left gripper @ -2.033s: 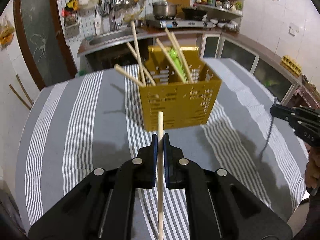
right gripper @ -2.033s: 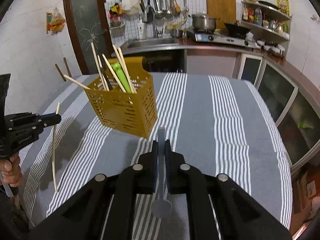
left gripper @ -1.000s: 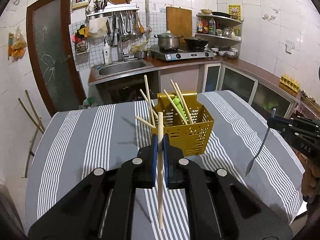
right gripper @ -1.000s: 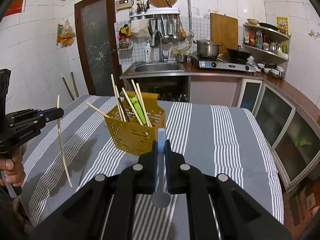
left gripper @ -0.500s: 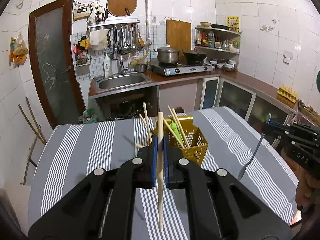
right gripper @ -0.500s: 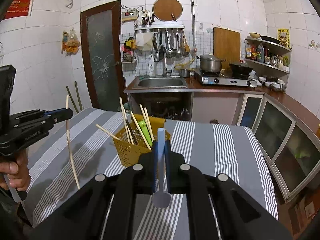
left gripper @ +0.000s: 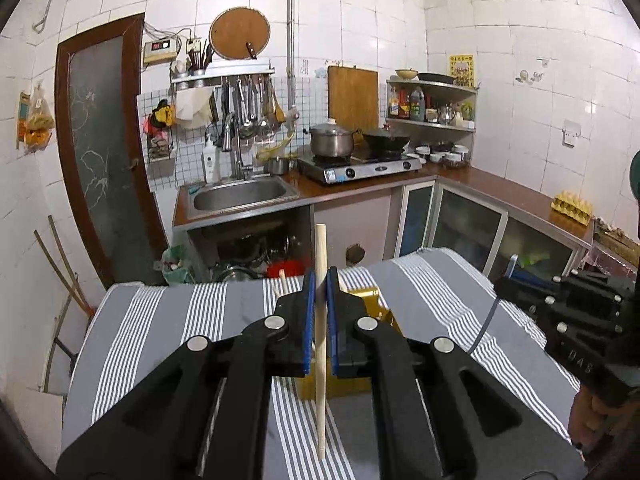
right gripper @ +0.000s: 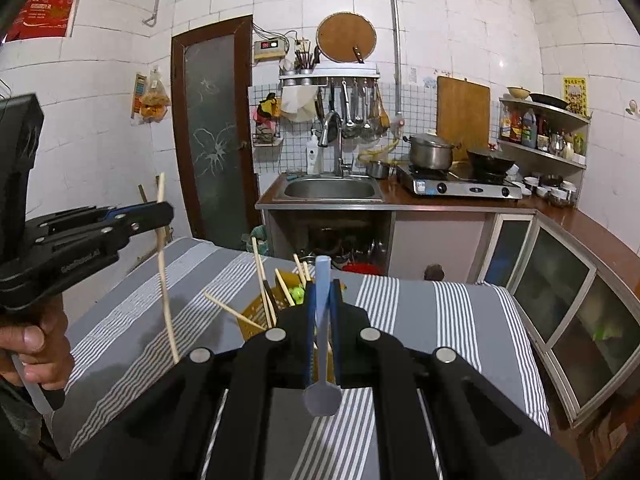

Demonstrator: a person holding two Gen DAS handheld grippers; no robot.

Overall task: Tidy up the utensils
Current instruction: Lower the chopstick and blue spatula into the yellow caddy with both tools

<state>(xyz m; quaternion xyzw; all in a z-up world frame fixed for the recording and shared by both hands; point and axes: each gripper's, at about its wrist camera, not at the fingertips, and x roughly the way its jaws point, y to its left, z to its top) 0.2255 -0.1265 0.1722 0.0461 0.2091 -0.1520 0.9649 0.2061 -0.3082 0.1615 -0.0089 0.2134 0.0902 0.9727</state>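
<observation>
My left gripper (left gripper: 320, 280) is shut on a pale wooden chopstick (left gripper: 320, 392), held upright and raised above the striped table. The same left gripper (right gripper: 160, 212) with its chopstick (right gripper: 166, 300) shows at the left of the right wrist view. My right gripper (right gripper: 322, 292) is shut on a light blue plastic spoon (right gripper: 322, 394), bowl end down; it appears in the left wrist view as right gripper (left gripper: 504, 284) with the spoon (left gripper: 486, 324) hanging. The yellow perforated utensil basket (right gripper: 256, 312) stands on the table, mostly hidden behind the fingers, holding several chopsticks and a green utensil (right gripper: 297, 292).
The table wears a grey cloth with white stripes (right gripper: 440, 320). Behind it are a sink (right gripper: 334, 190), a gas stove with a pot (right gripper: 430, 152) and a wok, hanging ladles, a shelf of bottles, glass-front cabinets at right and a dark door (right gripper: 208, 128) at left.
Both grippers have risen with their loads, so the basket has dropped low in both views and now sits largely behind the fingers. Neither grip has changed.
</observation>
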